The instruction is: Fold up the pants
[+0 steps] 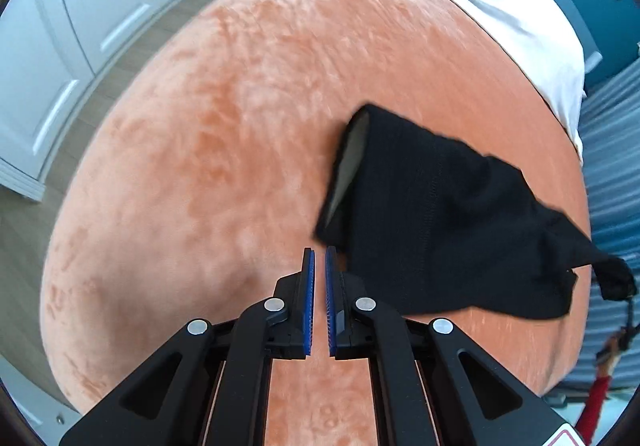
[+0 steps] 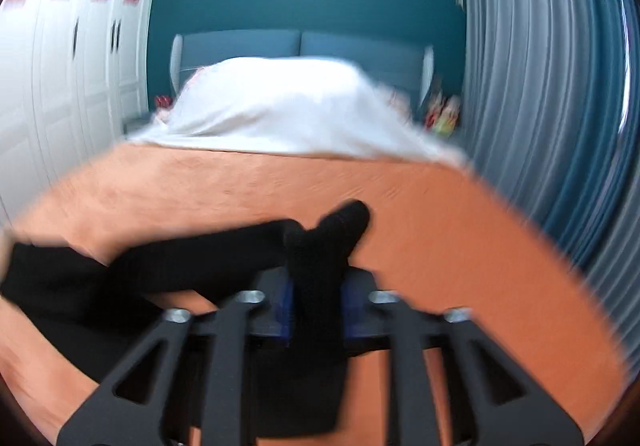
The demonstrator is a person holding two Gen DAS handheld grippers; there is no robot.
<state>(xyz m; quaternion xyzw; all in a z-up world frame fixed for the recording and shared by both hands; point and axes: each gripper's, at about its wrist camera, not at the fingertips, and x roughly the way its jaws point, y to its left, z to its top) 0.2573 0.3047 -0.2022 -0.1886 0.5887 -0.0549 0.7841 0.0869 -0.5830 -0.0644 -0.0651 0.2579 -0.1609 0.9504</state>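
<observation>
— Where are the pants?

— The black pants [image 1: 432, 213] are partly on the orange blanket [image 1: 224, 133] on the bed, near its right edge. One end is pulled up off the side.

— What is the right gripper [image 2: 316, 306] doing?

— Its fingers are pinched tight on a bunch of the pants [image 2: 320, 246].

— And the left gripper [image 1: 319, 302]?

— Its blue fingers [image 1: 309, 298] are almost closed, with nothing between them. It is just beside the pants.

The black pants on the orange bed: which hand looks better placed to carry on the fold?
Probably the right gripper: it is already shut on the black pants. The left gripper holds nothing, jaws nearly closed beside the pants' edge.
</observation>
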